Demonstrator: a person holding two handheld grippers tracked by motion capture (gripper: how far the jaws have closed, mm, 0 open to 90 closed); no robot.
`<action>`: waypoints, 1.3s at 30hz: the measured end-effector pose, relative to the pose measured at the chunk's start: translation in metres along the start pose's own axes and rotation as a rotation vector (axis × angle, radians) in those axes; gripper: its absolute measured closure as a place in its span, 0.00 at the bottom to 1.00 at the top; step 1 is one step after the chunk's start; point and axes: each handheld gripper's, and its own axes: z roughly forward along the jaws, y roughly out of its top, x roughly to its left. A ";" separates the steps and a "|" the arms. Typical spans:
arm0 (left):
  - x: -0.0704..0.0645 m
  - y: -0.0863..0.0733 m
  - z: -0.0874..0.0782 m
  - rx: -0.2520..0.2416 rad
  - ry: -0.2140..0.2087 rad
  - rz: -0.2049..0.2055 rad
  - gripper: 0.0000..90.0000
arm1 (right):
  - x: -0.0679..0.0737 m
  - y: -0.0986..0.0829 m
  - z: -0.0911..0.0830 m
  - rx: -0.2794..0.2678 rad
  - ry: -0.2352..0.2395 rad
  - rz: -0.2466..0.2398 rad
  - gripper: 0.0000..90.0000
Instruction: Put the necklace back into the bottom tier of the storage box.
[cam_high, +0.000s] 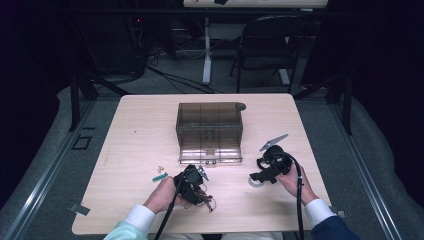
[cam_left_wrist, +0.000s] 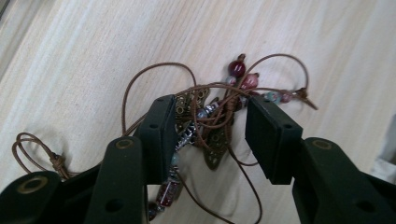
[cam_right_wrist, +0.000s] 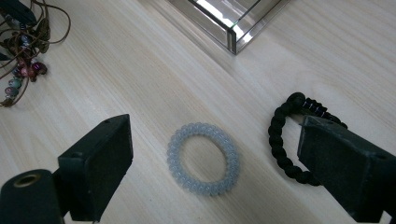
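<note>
Necklace (cam_left_wrist: 210, 116) of brown cord and beads lies tangled on the pale wood surface (cam_high: 140, 145) near its front edge, and I have my left hand-held gripper (cam_left_wrist: 210, 135) straddling it, jaws apart, nothing clamped. My right hand-held gripper (cam_right_wrist: 215, 163) is spread wide over one translucent coil hair tie (cam_right_wrist: 203, 158); one black bead bracelet (cam_right_wrist: 280, 140) lies just beside its right jaw. One smoky clear organizer box (cam_high: 210, 131) stands mid-surface; I cannot tell its contents. Beyond, I see one dark folding chair (cam_high: 267, 42) and floor cables.
</note>
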 end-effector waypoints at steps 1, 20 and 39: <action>0.000 0.001 0.001 0.013 0.011 0.002 0.63 | 0.000 0.000 0.000 -0.003 0.004 0.002 0.11; 0.003 0.001 0.000 0.043 0.030 -0.030 0.90 | 0.000 0.001 0.001 -0.002 -0.006 -0.004 0.11; 0.001 0.002 -0.020 -0.009 0.050 -0.038 0.93 | -0.002 0.001 -0.002 -0.016 -0.013 -0.001 0.12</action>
